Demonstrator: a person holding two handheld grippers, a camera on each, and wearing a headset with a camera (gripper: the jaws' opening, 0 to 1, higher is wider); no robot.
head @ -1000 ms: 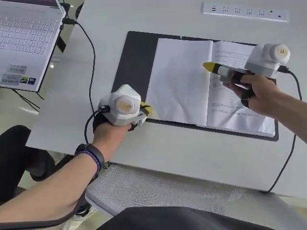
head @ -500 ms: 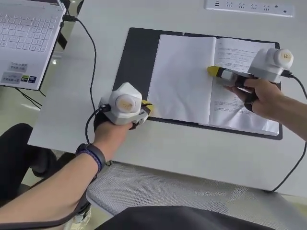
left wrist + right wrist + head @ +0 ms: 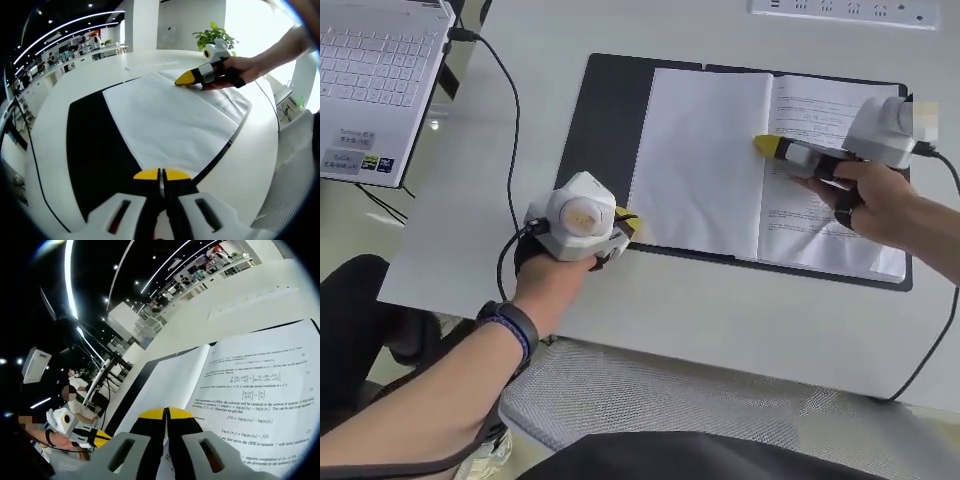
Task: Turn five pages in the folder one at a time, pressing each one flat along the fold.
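Pointing clenched at the folder [image 3: 605, 120] fold, right tool [image 3: 765, 146] adjoins an "ODE" page [image 3: 820, 110]; left tool [image 3: 625, 225] clenched too.

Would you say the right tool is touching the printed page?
Cannot tell; the left gripper view shows the right tool low over the printed page, contact unclear.

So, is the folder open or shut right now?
Open: the folder lies spread flat, with a blank page on the left and a printed page on the right.
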